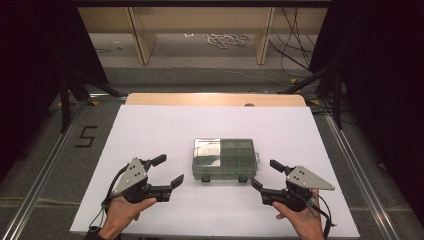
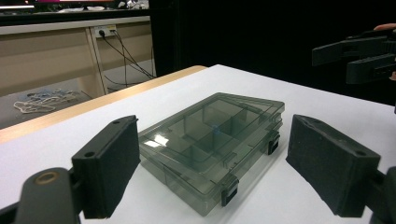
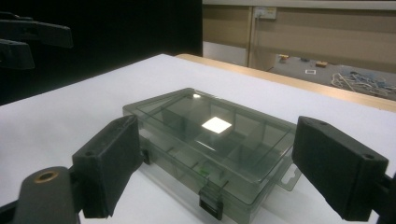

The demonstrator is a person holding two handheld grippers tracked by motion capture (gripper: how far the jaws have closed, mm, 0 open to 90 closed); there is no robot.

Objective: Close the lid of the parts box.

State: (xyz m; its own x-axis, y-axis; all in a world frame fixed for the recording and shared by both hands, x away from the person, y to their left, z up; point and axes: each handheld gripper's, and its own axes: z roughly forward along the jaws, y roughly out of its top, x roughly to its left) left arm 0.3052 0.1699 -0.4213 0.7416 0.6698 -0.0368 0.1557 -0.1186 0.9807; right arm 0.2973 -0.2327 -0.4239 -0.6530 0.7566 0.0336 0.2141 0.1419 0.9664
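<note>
A clear smoke-grey compartment box (image 1: 225, 159) lies flat with its lid closed at the middle of the white table, two dark latches on its near side. My left gripper (image 1: 168, 171) stands open to the box's left, a short gap from it, jaws pointing at its left end. My right gripper (image 1: 264, 175) stands open at the box's near right corner, also apart from it. In the left gripper view the box (image 2: 212, 142) lies just ahead between the wide-spread jaws, with the right gripper (image 2: 357, 53) far off. In the right gripper view the box (image 3: 212, 137) lies just ahead too.
The white sheet (image 1: 150, 130) covers the table, with a wooden strip (image 1: 215, 99) along the far edge. Beyond the table are wooden desk legs, cables and a rope coil on the floor (image 1: 227, 39). Black stand legs flank both far corners.
</note>
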